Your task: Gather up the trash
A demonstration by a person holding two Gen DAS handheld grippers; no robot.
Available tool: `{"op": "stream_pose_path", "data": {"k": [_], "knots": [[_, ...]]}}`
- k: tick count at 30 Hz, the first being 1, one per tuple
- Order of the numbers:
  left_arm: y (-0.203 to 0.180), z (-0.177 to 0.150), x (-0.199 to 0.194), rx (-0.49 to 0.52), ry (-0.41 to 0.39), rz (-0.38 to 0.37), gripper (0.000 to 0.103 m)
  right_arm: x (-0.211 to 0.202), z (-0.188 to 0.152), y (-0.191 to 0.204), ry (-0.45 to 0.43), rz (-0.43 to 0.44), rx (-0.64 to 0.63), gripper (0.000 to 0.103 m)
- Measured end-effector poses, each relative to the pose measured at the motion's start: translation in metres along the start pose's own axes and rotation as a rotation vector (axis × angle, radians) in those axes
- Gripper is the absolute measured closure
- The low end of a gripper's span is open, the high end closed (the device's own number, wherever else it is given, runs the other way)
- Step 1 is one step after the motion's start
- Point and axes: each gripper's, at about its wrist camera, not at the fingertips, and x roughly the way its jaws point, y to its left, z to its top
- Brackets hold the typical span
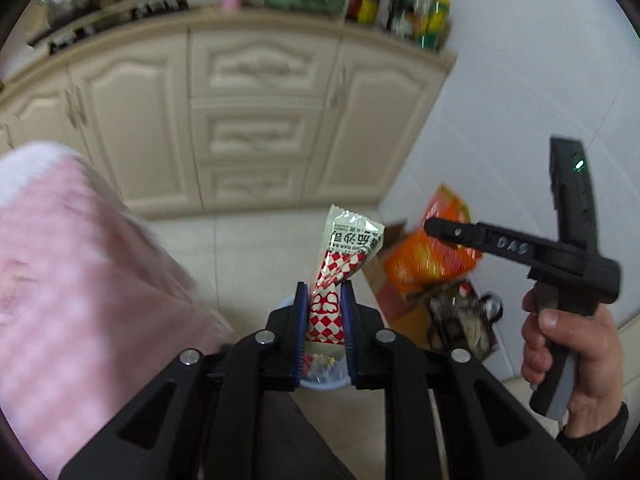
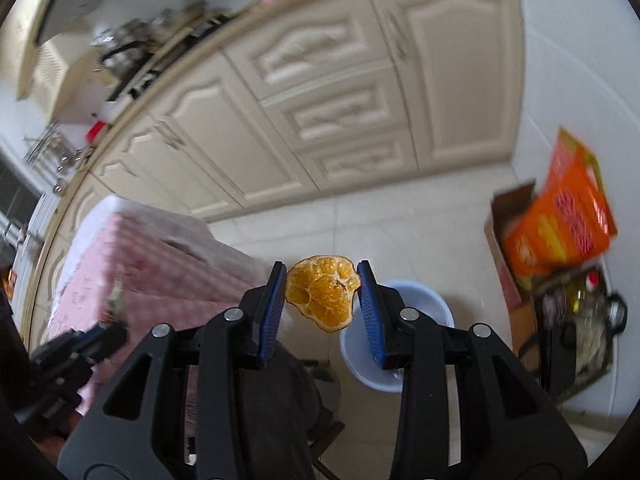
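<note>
The 2 fisheye views each sit just behind their own jaws and look steeply down along them toward the tiled floor [image 1: 256, 248], facing the cream cabinets [image 1: 256, 120] across the room. The left wrist view stands close above the pale blue bin [image 1: 320, 385], level with the cabinets, and catches the right gripper [image 1: 432, 227] at its right edge. The right wrist view is rolled so the cabinets slant, sees the left gripper [image 2: 116, 330] low at its left, and shares the bin, the pink-covered worktop [image 2: 160, 264], the cabinets and the orange packet [image 2: 560, 224] by the wall.
</note>
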Motion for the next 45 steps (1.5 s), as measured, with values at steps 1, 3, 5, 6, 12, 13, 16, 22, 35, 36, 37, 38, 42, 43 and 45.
{"op": "stream_pose_path", "data": {"k": [1,3,5,6,12,13,16,22,35,36,37,38,42,43,45], "knots": [[-0.003,-0.002,0.013,-0.001,0.024,-0.002,0.087,0.005,-0.003,-0.008,0.013,0.001,0.013,0.067],[-0.007,-0.007,0.048,-0.011,0.093,-0.009,0.087,0.017,-0.009,-0.023,0.041,-0.001,0.039,0.067],[-0.008,-0.006,0.074,-0.026,0.133,-0.01,0.087,0.031,-0.013,-0.034,0.066,0.011,0.068,0.067],[-0.008,-0.006,0.085,-0.031,0.149,-0.016,0.086,0.04,-0.015,-0.039,0.082,0.018,0.081,0.067],[0.0,-0.001,0.104,-0.083,0.125,0.082,0.013,0.064,-0.021,-0.062,0.119,-0.016,0.174,0.011],[0.001,0.0,0.101,-0.089,0.115,0.086,0.011,0.063,-0.021,-0.064,0.116,-0.019,0.183,0.007],[0.011,0.005,0.089,-0.108,0.098,0.12,0.011,0.058,-0.02,-0.069,0.101,-0.047,0.192,0.006],[0.01,0.018,0.056,-0.126,0.03,0.139,0.011,0.043,-0.012,-0.058,0.072,-0.053,0.168,0.006],[0.009,0.036,-0.072,-0.087,-0.202,0.224,0.007,-0.023,0.016,0.029,-0.074,-0.002,0.03,0.006],[0.011,0.037,-0.081,-0.088,-0.219,0.239,0.007,-0.029,0.017,0.037,-0.086,0.002,0.016,0.006],[0.012,0.038,-0.09,-0.09,-0.234,0.252,0.007,-0.038,0.018,0.051,-0.104,0.008,-0.008,0.006],[0.016,0.038,-0.104,-0.095,-0.257,0.274,0.007,-0.044,0.019,0.061,-0.117,0.014,-0.024,0.006],[0.033,0.036,-0.149,-0.118,-0.326,0.335,0.007,-0.07,0.019,0.111,-0.174,0.044,-0.105,0.006],[0.038,0.036,-0.158,-0.125,-0.338,0.349,0.007,-0.077,0.018,0.128,-0.191,0.054,-0.14,0.006],[0.051,0.031,-0.187,-0.143,-0.383,0.399,0.007,-0.09,0.016,0.162,-0.221,0.073,-0.204,0.006]]}}
